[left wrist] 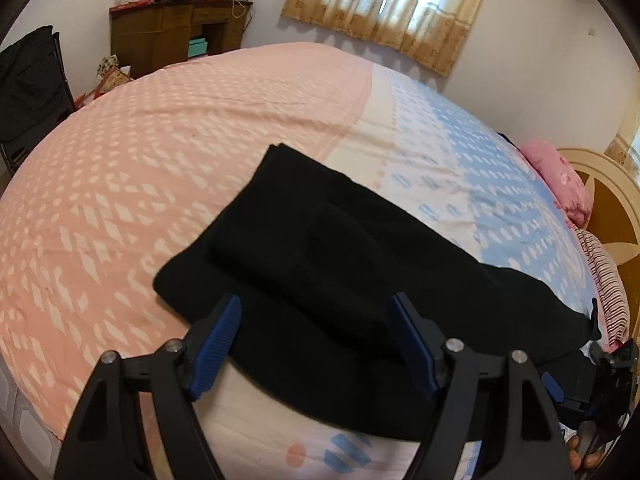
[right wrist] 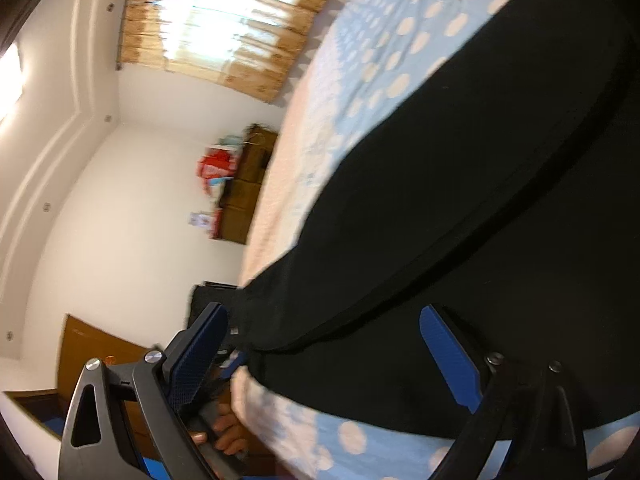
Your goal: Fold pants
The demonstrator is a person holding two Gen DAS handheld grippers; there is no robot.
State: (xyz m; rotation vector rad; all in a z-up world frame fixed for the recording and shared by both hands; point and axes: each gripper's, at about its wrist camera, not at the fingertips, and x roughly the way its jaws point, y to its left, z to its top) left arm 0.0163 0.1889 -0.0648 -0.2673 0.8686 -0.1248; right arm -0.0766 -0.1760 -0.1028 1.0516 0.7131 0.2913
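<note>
Black pants (left wrist: 340, 248) lie on the bed, partly folded, with one layer doubled over on top. My left gripper (left wrist: 316, 320) is open just above their near edge, nothing between its blue pads. My right gripper (right wrist: 324, 334) is open too, rolled sideways at the pants' (right wrist: 460, 200) other end near the bed's edge; the cloth lies between its spread fingers but is not pinched. It also shows in the left wrist view (left wrist: 612, 380) at the far right.
The bed (left wrist: 140, 200) has a pink, white and blue patterned sheet. A pink pillow (left wrist: 560, 180) and a wooden headboard (left wrist: 612, 216) are at the right. A brown desk (left wrist: 176, 36) with clutter and a dark chair (left wrist: 28, 92) stand beyond the bed.
</note>
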